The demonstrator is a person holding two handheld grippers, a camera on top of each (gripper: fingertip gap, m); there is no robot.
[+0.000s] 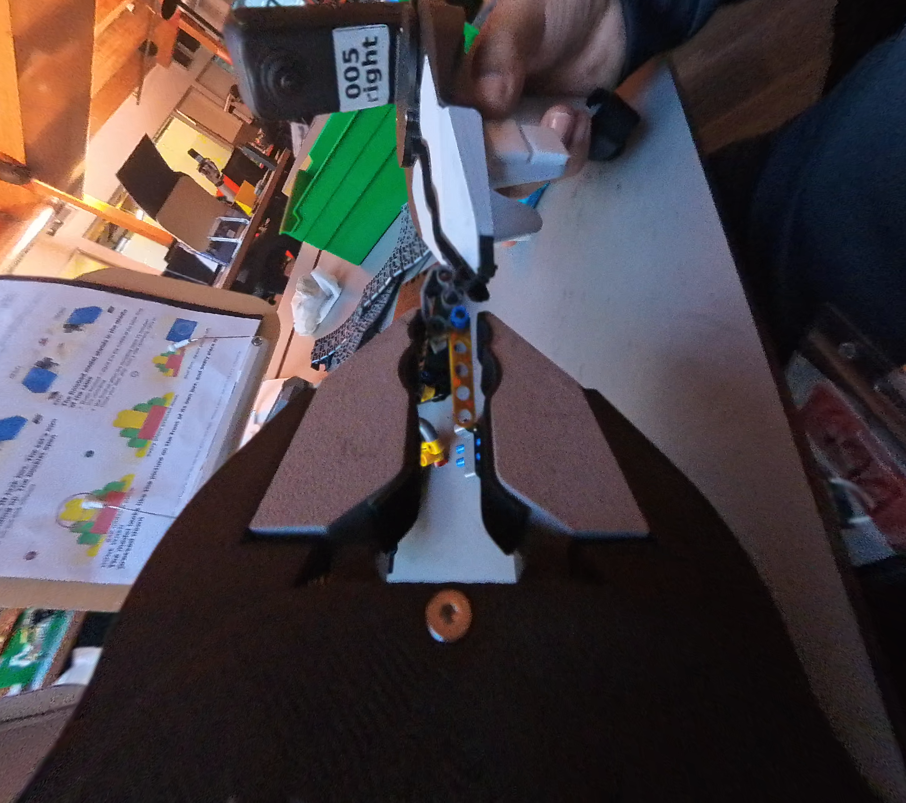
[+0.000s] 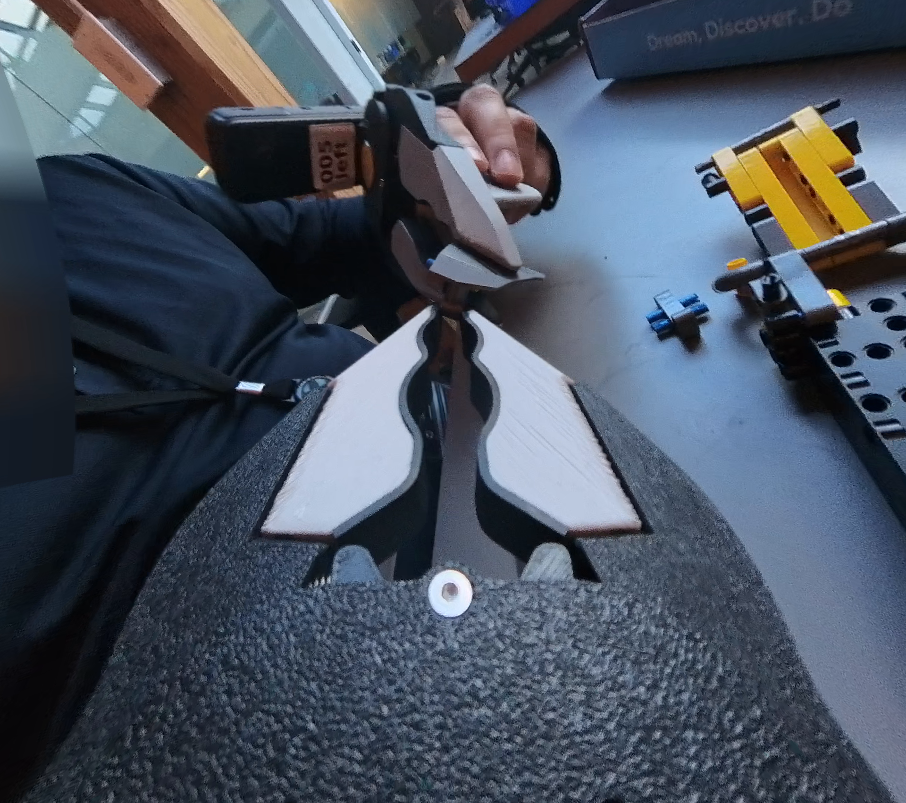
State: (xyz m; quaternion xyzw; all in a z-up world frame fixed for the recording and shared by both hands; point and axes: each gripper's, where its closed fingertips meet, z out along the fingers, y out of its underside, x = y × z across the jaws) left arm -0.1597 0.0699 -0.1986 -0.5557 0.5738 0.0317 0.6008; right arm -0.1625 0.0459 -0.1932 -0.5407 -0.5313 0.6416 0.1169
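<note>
Two hand-held grippers met tip to tip above a grey table (image 1: 637, 240), sharing one small assembly of building-toy parts. In the left wrist view, the left gripper (image 1: 448, 328) had its fingers drawn close on an orange perforated beam (image 1: 462, 380), which ran lengthwise down the narrow gap between them, a blue pin (image 1: 459, 315) at its far end. The right gripper (image 1: 453, 274) came in from the opposite side, a hand (image 1: 544, 44) on its handle, and its tips closed on the grey and black end of the same assembly (exactly which piece it pinched could not be made out).

The right wrist view showed the right gripper (image 2: 448, 314) nearly closed on a dark, blurred part at its tips, with the left gripper (image 2: 483, 282) pressing in from above, its tips also together.

Only the left view took in a printed instruction sheet (image 1: 113, 426) of coloured brick diagrams propped to the left, and a green bin (image 1: 350, 186) beyond. Only the right view showed a yellow-and-grey brick model (image 2: 794, 186) on the table well to the right, a small grey piece with blue pins (image 2: 676, 314) lying apart from it, a black perforated plate (image 2: 872, 367) and a dark box (image 2: 735, 29) behind.
</note>
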